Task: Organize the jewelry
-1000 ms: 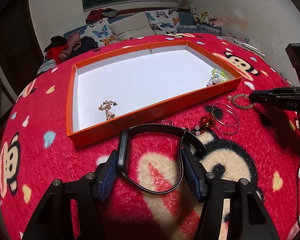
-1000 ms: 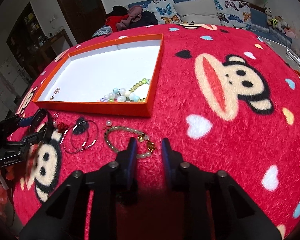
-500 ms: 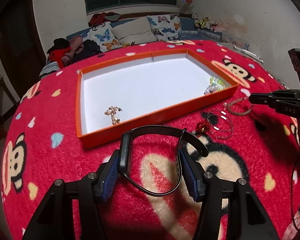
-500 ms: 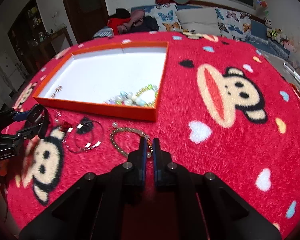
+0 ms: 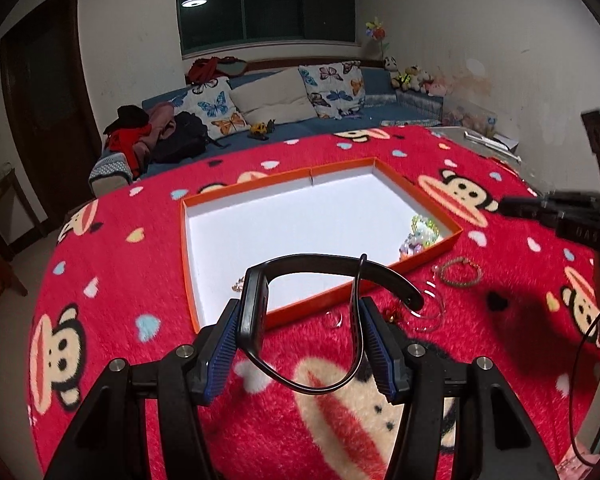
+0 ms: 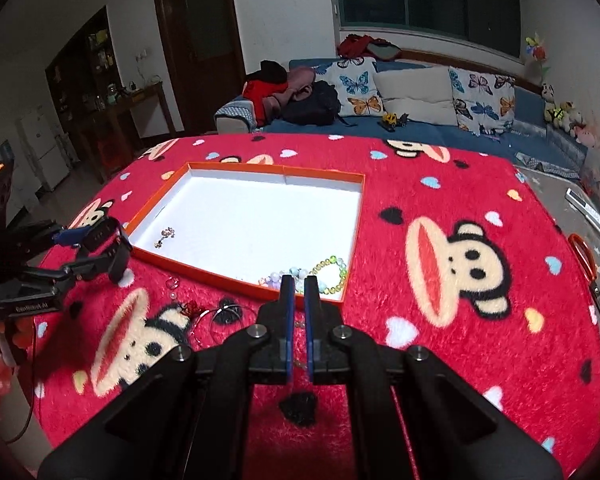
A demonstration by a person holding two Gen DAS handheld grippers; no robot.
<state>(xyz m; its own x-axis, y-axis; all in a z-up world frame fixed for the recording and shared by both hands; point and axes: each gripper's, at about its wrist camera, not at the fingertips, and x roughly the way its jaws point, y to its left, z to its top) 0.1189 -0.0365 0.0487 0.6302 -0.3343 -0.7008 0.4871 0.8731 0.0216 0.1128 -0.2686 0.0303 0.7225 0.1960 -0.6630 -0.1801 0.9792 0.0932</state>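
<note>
My left gripper (image 5: 306, 340) is shut on a black wristband (image 5: 324, 268) and holds it above the red blanket, near the front edge of the orange tray (image 5: 340, 298). The tray holds a small gold piece (image 6: 165, 237) and coloured bead bracelets (image 6: 320, 272). My right gripper (image 6: 299, 292) is shut and raised above the blanket; I see nothing between its fingers. A beaded bracelet (image 5: 460, 274) lies on the blanket, apart from the right gripper (image 5: 508, 206). Wire hoops (image 6: 220, 318) and a red charm (image 6: 191, 309) lie in front of the tray.
The red monkey-print blanket (image 6: 460, 208) covers a round table. A sofa with butterfly cushions (image 6: 400, 100) stands behind it. Scissors and an orange ring (image 6: 584, 258) lie at the right table edge. A small clear ring (image 5: 334, 320) lies near the tray front.
My left gripper has lifted the wristband and moved towards the tray. My right gripper has shut and risen from the beaded bracelet, which stays on the blanket.
</note>
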